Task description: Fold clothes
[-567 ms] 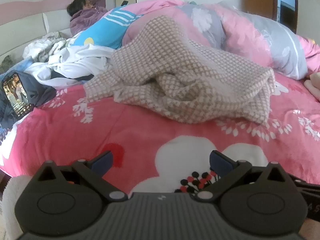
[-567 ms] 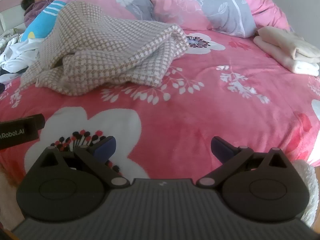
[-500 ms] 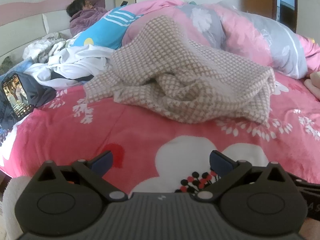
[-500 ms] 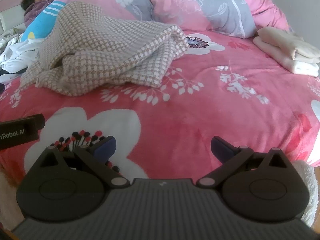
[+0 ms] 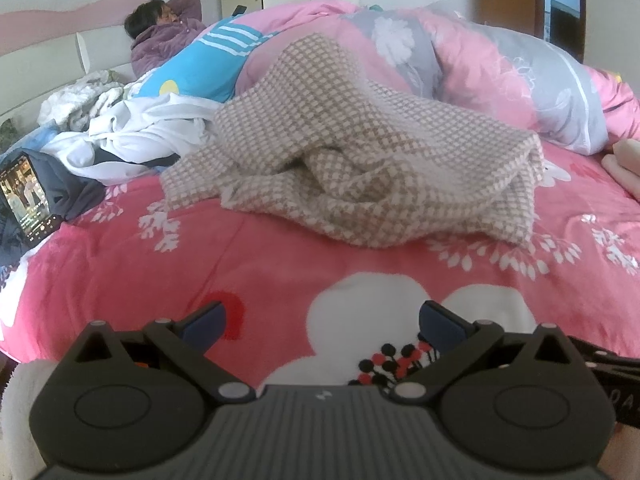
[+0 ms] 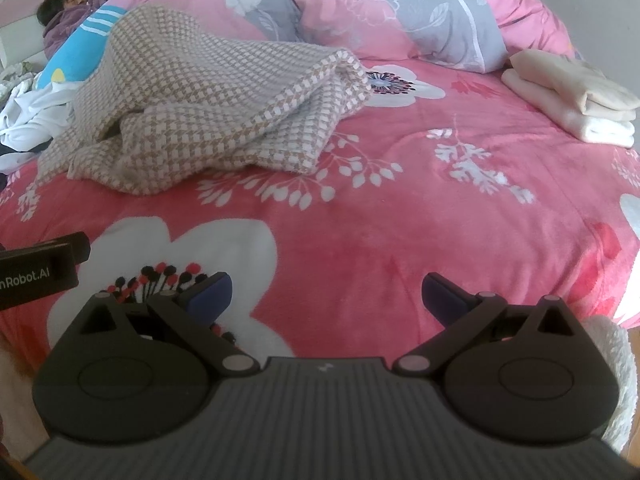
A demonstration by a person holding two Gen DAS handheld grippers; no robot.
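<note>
Both tools hang over the near edge of a bed (image 6: 360, 240) covered with a pink floral blanket, each with its jaws spread wide and nothing between them. The left tool (image 5: 322, 322) points across a large white flower print toward the checked beige-and-white garment (image 5: 360, 160), which lies crumpled in a loose heap well beyond the fingertips, near the middle of the bed. The right tool (image 6: 326, 294) sits just beside the left one, whose black body shows at the left edge of the right wrist view; from there the checked garment (image 6: 208, 112) lies ahead and to the left, apart from the tool. Behind the garment rises a bunched pink and grey quilt (image 5: 500, 68). On the far right of the bed rests a stack of folded cream cloth (image 6: 572, 100). To the left are rumpled white clothes (image 5: 132, 136) and a phone (image 5: 28, 196) with a lit screen propped on dark fabric. A person (image 5: 168, 28) in a purple top lies at the head of the bed.
</note>
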